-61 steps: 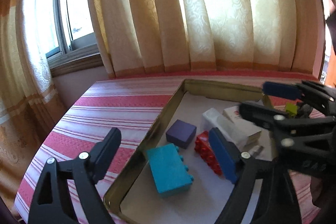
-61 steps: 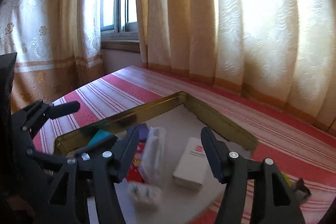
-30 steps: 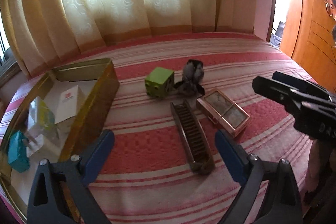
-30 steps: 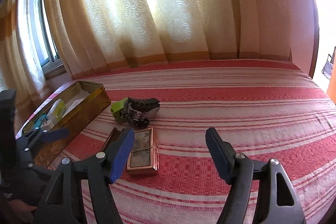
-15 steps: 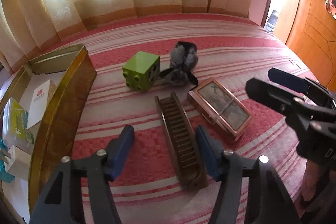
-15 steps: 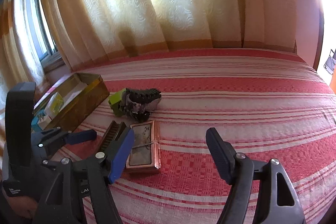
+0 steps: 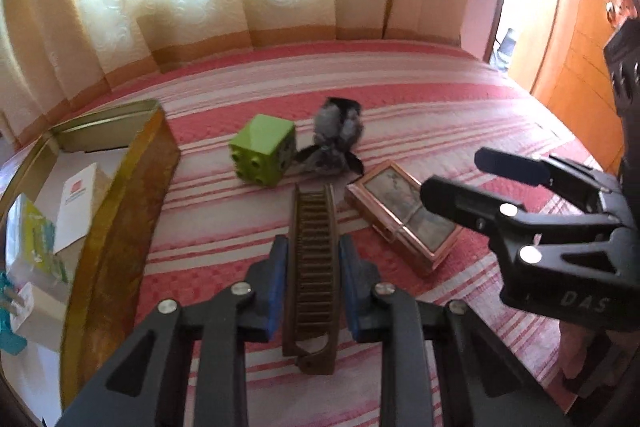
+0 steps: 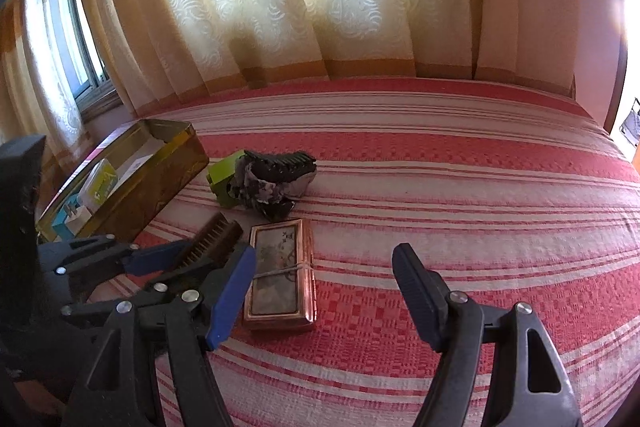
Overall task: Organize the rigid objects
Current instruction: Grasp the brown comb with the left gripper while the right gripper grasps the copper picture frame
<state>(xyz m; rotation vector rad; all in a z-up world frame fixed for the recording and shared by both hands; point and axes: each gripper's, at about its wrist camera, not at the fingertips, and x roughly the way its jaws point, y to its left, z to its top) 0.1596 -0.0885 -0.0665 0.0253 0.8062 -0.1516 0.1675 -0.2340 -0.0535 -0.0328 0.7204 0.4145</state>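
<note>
On the red-and-white striped bedspread lies a long brown comb (image 7: 314,211), and my left gripper (image 7: 312,251) is shut on its near half, one blue pad against each long side. The comb (image 8: 212,239) also shows in the right wrist view between the left fingers. Right of the comb rests a copper-framed box (image 7: 400,215) tied with string. My right gripper (image 8: 324,259) hangs open just above the bedspread, its left finger beside the copper box (image 8: 280,267), with nothing between its fingers. Farther back are a green block (image 7: 264,147) and a grey-black hair clip (image 7: 336,135).
An open gold tin (image 7: 116,219) stands at the left, holding a white box, a clear packet and a teal block. Curtains (image 8: 320,7) hang behind the bed. A wooden wardrobe (image 7: 580,47) stands at the right. Bare bedspread (image 8: 480,187) stretches to the right of the objects.
My left gripper's jaws went from wide open to shut on the brown comb, coming closer and lower over it. The right gripper edged slightly nearer the copper box and stayed open.
</note>
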